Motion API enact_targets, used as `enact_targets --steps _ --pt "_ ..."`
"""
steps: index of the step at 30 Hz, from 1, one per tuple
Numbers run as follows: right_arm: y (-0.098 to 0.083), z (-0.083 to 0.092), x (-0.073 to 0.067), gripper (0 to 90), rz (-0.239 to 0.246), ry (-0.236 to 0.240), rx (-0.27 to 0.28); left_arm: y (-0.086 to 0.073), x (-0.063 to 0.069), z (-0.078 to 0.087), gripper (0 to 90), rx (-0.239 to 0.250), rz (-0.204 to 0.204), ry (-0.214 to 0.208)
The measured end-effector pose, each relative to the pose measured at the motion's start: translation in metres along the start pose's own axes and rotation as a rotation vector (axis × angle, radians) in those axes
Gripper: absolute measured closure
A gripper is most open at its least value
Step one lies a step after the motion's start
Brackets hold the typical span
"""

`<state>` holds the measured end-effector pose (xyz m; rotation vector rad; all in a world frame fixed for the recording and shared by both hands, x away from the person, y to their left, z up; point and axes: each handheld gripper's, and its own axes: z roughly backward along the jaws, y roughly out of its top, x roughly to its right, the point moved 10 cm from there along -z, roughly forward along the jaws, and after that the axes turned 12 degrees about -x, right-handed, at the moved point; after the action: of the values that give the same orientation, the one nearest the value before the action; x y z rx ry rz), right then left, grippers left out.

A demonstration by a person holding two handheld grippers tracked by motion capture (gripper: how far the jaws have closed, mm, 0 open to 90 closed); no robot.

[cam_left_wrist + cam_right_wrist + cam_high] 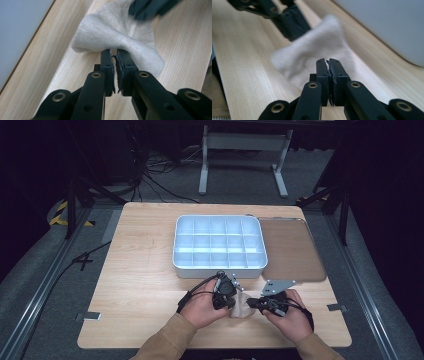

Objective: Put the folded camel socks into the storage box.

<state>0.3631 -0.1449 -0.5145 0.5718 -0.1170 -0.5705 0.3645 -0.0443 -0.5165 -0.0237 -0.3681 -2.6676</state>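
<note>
Both the left tool (115,55) and right tool (328,62) were closed on edges of a small beige knit cloth (242,307), soft, light, best pinched at its hem, lying on the worktop (140,285) just before the white compartment tray (219,268).

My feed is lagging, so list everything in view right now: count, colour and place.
cloth: one, beige, near table edge between both claws, bunched
compartment box: one, white, table centre, compartments look empty
lid: one, brown, flat, touching the box's right side
table: one, light wood
metal frame: one, grey, on floor beyond table
cables: several, black, floor beyond table
left claw: one, black, jaws shut, pinching cloth's edge
right claw: one, black, jaws shut at the cloth; grip unclear
hands: two, tan sleeves, at bottom edge
</note>
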Motion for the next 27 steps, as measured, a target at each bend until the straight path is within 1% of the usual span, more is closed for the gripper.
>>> enact_targets --steps 1,2,4,6,8,10,11,12,15,16,17,18,19,20,21,22,23,25,27 --pt "-0.005 0.006 0.008 87.2 -0.032 -0.011 -0.006 0.0 0.0 0.0 84.2 -0.003 -0.002 -0.001" --pt "-0.01 0.008 0.016 87.2 -0.049 -0.03 -0.019 0.0 -0.001 0.0 84.2 -0.004 -0.002 0.0" --pt "-0.02 0.009 0.026 87.1 -0.09 -0.046 -0.06 -0.001 -0.001 0.0 84.2 -0.012 -0.004 -0.001" --pt "-0.027 0.006 0.03 87.3 -0.109 -0.044 -0.083 0.0 -0.001 0.0 84.2 -0.009 -0.004 -0.001" --pt "-0.031 0.001 0.028 87.4 -0.111 -0.036 -0.108 0.0 -0.001 0.0 84.2 -0.01 -0.004 0.0" --pt "-0.029 -0.003 0.024 87.4 -0.093 -0.024 -0.115 0.0 -0.001 0.0 84.2 -0.007 -0.01 0.005" --pt "-0.028 -0.005 0.021 87.5 -0.088 -0.02 -0.116 0.0 0.0 0.0 84.3 -0.008 -0.008 0.001" --pt "-0.027 -0.007 0.019 87.7 -0.078 -0.02 -0.116 0.001 0.0 0.0 84.3 0.0 -0.007 0.0" --pt "-0.024 -0.012 0.014 87.9 -0.056 -0.019 -0.124 0.001 0.0 0.0 84.5 0.004 -0.012 0.001" --pt "-0.023 -0.013 0.012 87.9 -0.053 -0.019 -0.124 0.002 0.0 0.001 84.4 0.011 -0.028 0.004" --pt "-0.023 -0.013 0.012 87.9 -0.053 -0.019 -0.124 0.002 0.0 0.001 84.3 0.011 -0.028 0.004" --pt "-0.022 -0.016 0.009 88.0 -0.04 -0.018 -0.124 0.003 0.003 0.001 84.2 0.018 -0.028 -0.005" --pt "-0.021 -0.017 0.009 88.0 -0.034 -0.019 -0.122 0.004 0.005 0.002 84.2 0.026 -0.05 -0.006" --pt "-0.02 -0.018 0.007 88.1 -0.03 -0.018 -0.124 0.004 0.005 0.002 84.2 0.026 -0.05 -0.006" --pt "-0.02 -0.018 0.007 88.1 -0.03 -0.018 -0.124 0.005 0.005 0.002 84.2 0.025 -0.066 -0.003" --pt "-0.019 -0.02 0.003 88.0 -0.018 -0.011 -0.12 0.006 0.007 0.003 84.2 0.028 -0.062 -0.004" --pt "-0.019 -0.02 0.003 88.0 -0.018 -0.011 -0.12 0.006 0.007 0.003 84.2 0.028 -0.062 -0.004" --pt "-0.017 -0.022 0.0 88.0 -0.008 -0.005 -0.116 0.007 0.008 0.002 84.2 0.033 -0.076 -0.003" --pt "-0.016 -0.023 -0.001 88.0 -0.003 -0.003 -0.111 0.009 0.01 0.001 84.0 0.041 -0.078 -0.008"
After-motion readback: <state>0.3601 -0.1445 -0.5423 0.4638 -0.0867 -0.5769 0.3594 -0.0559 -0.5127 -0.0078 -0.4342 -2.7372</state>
